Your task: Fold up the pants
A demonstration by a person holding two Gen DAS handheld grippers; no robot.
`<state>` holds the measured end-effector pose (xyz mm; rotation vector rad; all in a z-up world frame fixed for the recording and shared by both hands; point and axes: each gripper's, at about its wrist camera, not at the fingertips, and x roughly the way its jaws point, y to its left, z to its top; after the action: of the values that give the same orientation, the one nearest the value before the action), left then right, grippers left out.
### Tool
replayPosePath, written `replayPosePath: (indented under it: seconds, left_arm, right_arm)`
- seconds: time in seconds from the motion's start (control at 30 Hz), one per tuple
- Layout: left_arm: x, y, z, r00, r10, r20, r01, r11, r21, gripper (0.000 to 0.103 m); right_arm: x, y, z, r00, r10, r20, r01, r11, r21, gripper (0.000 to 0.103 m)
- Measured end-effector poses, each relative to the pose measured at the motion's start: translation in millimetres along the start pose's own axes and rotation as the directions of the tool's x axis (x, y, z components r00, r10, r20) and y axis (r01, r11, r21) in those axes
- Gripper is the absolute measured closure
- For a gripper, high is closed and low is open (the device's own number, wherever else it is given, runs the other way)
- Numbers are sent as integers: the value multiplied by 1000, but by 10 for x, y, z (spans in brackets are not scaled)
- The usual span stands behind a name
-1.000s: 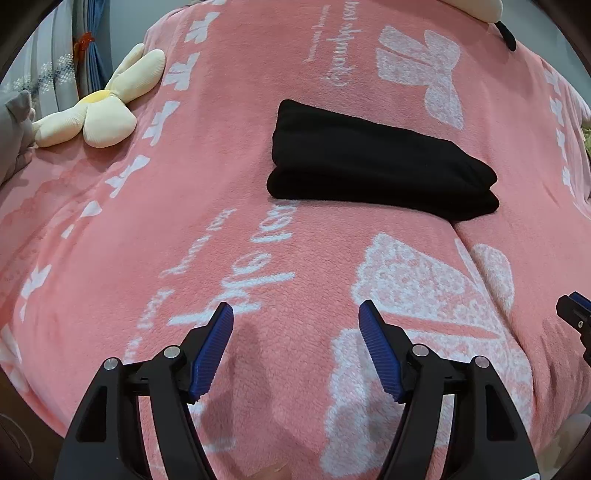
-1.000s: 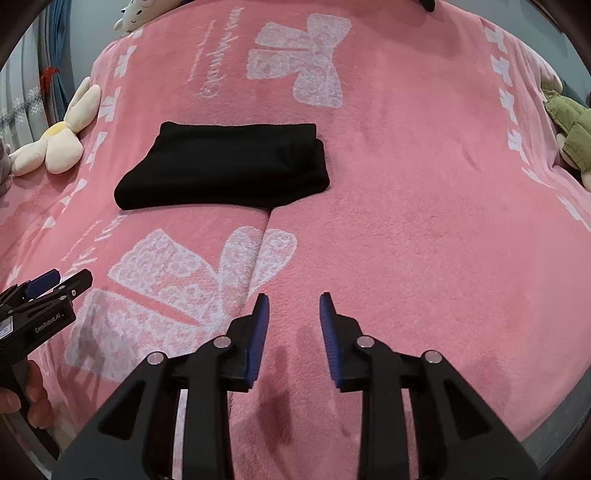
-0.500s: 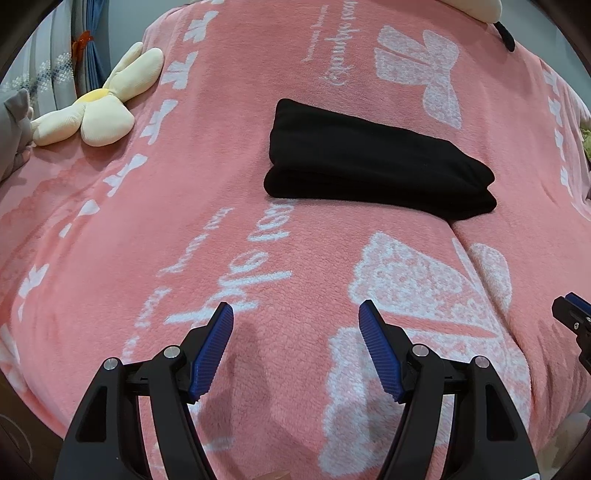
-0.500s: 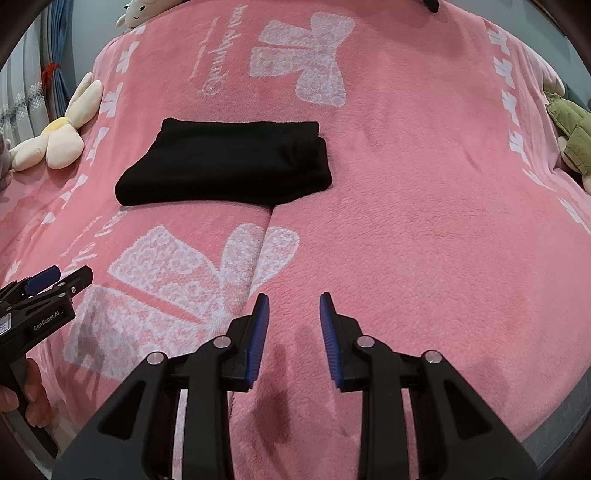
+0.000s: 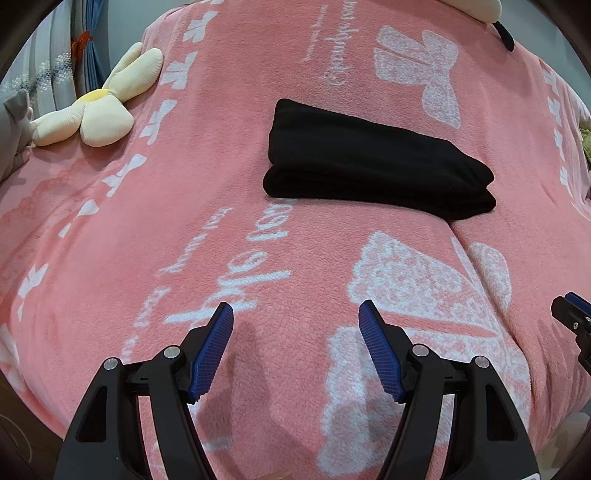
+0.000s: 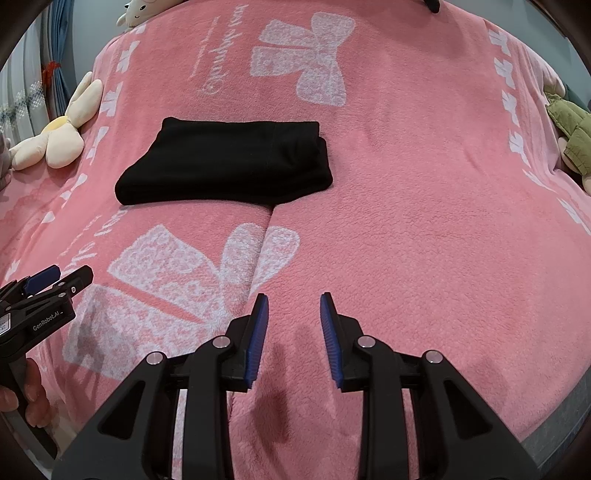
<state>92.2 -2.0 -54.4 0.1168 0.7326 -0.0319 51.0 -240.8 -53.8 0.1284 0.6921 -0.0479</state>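
The black pants (image 5: 373, 162) lie folded into a compact rectangle on the pink blanket (image 5: 184, 192) in the middle of the bed; they also show in the right wrist view (image 6: 225, 166). My left gripper (image 5: 295, 314) is open and empty, held low over the blanket well short of the pants. My right gripper (image 6: 293, 302) is open and empty, also near the bed's front edge. The left gripper shows at the left edge of the right wrist view (image 6: 48, 284), and the right gripper's tip shows at the right edge of the left wrist view (image 5: 572, 314).
A cream flower plush (image 5: 96, 107) lies at the bed's left side, seen too in the right wrist view (image 6: 55, 136). A green plush (image 6: 572, 133) lies at the right edge. A white plush (image 6: 140, 11) sits at the far end. Curtains (image 5: 74, 44) hang at the left.
Both grippers have drifted back slightly from the pants; the pants have not moved. Both jaws stay open as before.
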Motion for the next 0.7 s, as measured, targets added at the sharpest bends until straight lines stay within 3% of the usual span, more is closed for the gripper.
replayPosePath:
  seconds: [0.7]
  left_arm:
    - [-11, -5, 2, 1000, -2, -1, 2, 1000, 0, 35]
  right_arm:
    - [-2, -1, 5, 1000, 0, -1, 0, 1000, -1, 74]
